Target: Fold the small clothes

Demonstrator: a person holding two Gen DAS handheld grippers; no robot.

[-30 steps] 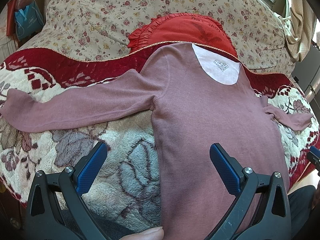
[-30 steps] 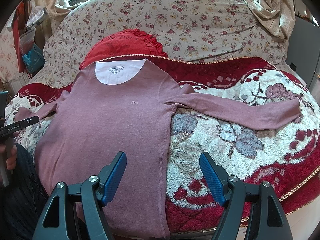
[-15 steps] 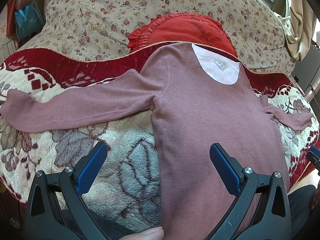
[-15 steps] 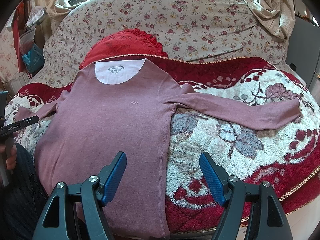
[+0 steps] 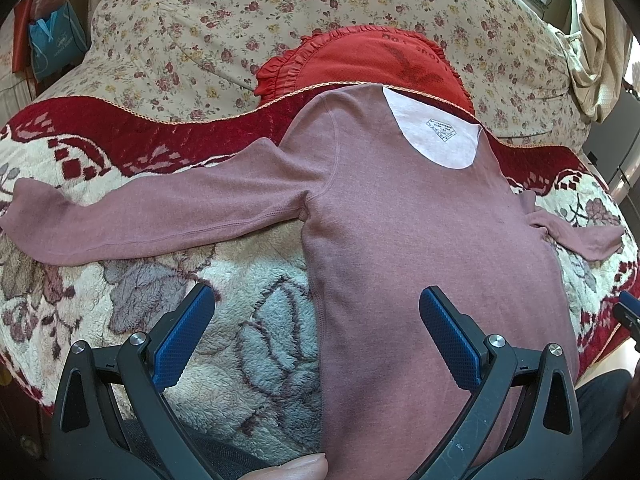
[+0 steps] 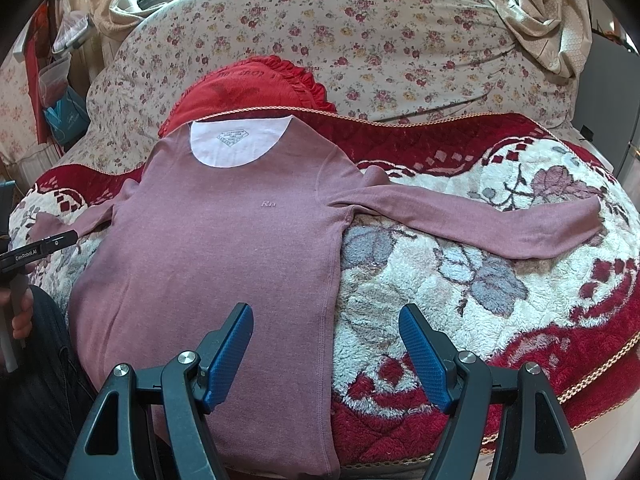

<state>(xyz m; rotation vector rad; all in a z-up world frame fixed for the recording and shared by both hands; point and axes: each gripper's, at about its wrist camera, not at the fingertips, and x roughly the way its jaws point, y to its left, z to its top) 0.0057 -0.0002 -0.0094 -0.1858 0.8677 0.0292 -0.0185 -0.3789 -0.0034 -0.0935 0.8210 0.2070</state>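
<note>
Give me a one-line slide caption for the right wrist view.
Open right gripper hovers over a pink long-sleeved shirt spread flat, sleeves out, on a floral blanket.

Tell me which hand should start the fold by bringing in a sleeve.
Either, probably the left. The left gripper is open over the shirt edge, with that sleeve spread flat nearby. The right gripper is open too, beside its own sleeve.
</note>
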